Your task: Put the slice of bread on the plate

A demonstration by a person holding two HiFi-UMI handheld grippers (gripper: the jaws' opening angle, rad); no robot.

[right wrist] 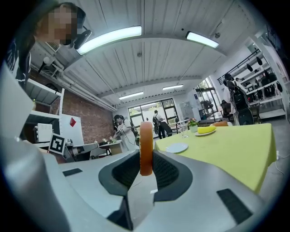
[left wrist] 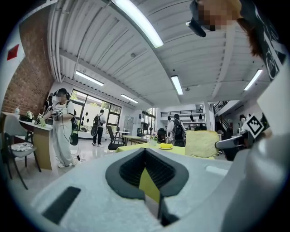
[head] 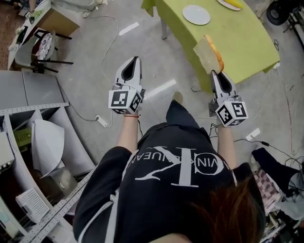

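A slice of bread [head: 208,53] with an orange-brown crust stands on edge between the pads of my right gripper [head: 213,72], which is shut on it, just at the near edge of the yellow-green table [head: 242,42]. In the right gripper view the crust [right wrist: 146,147] rises upright from the right gripper [right wrist: 146,159]. The empty white plate [head: 196,14] lies further in on the table, and the right gripper view shows that plate [right wrist: 176,147] ahead, right of the bread. My left gripper [head: 137,59] is over the floor left of the table, its jaws together and empty. It [left wrist: 145,152] sees the bread [left wrist: 201,144] to its right.
A second plate with a banana [right wrist: 206,130] sits at the table's far end. Cables and a power strip [head: 102,122] lie on the floor. A chair [head: 40,47] and metal shelving [head: 33,109] stand to the left. People [left wrist: 61,127] stand in the room beyond.
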